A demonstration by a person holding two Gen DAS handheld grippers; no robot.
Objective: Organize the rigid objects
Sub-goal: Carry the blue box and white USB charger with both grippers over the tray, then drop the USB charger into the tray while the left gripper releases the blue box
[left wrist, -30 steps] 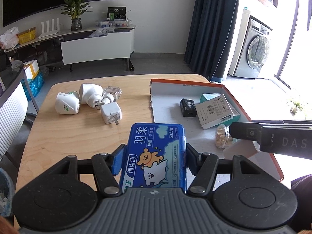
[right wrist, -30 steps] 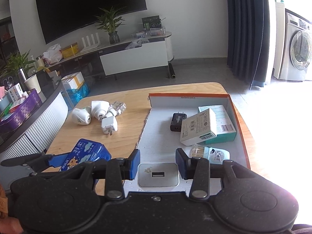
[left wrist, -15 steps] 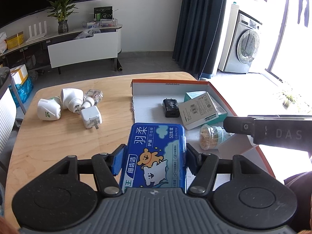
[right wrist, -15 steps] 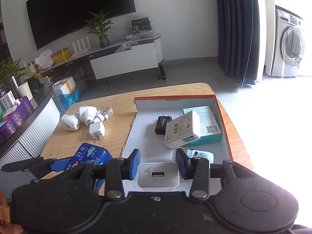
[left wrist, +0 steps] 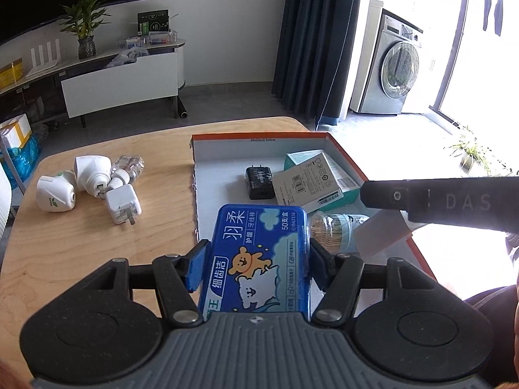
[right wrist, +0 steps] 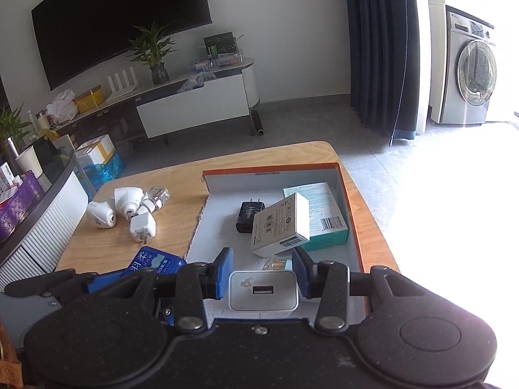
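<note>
Floss box (left wrist: 256, 256) between left pads (left wrist: 195, 269)

I count four white plug-type pieces (left wrist: 89, 184) in one cluster on the table left of the orange-rimmed box (left wrist: 259, 137), plus one clear little bottle (left wrist: 129, 163) among them. Inside the box I count one black charger (left wrist: 259, 182), two cartons — one white (right wrist: 281, 225), one teal (right wrist: 324, 220) — and one jar of toothpicks (left wrist: 331, 227). I'm carrying two more items: one blue floss-pick case (left wrist: 256, 259) and one white USB charger (right wrist: 263, 290).
</note>
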